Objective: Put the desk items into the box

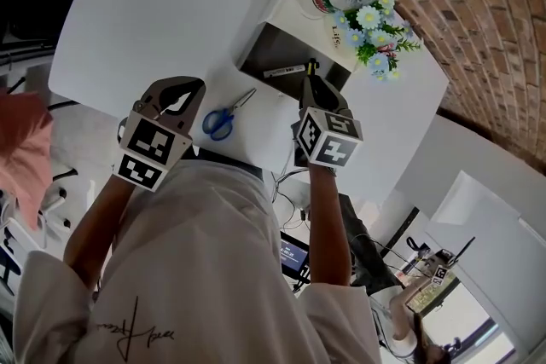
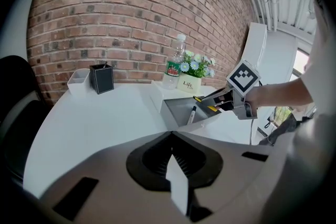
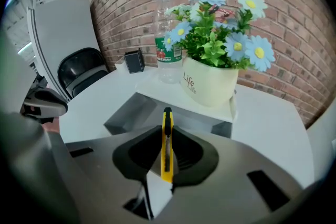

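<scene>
Here, the right tool (image 1: 313, 88) was clamped on a yellow utility knife (image 3: 167, 147), with the open grey box (image 1: 286, 47) just ahead of and below it. A black marker (image 2: 192, 114) lay inside the box. The left tool (image 2: 172, 139) had its jaws together with nothing between them. Blue scissors (image 1: 222, 120) lay on the white desk (image 1: 171, 4) just to its right, between the two tools.

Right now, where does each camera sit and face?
Head view: on the person's head, looking steeply down at desk, box, forearms, left gripper, right gripper.
Left gripper view: on the left gripper, facing the brick wall; shut jaws, right gripper visible.
Right gripper view: on the right gripper, facing the flower pot; jaws clamp a yellow knife.
Shared: both gripper views show the box.
</scene>
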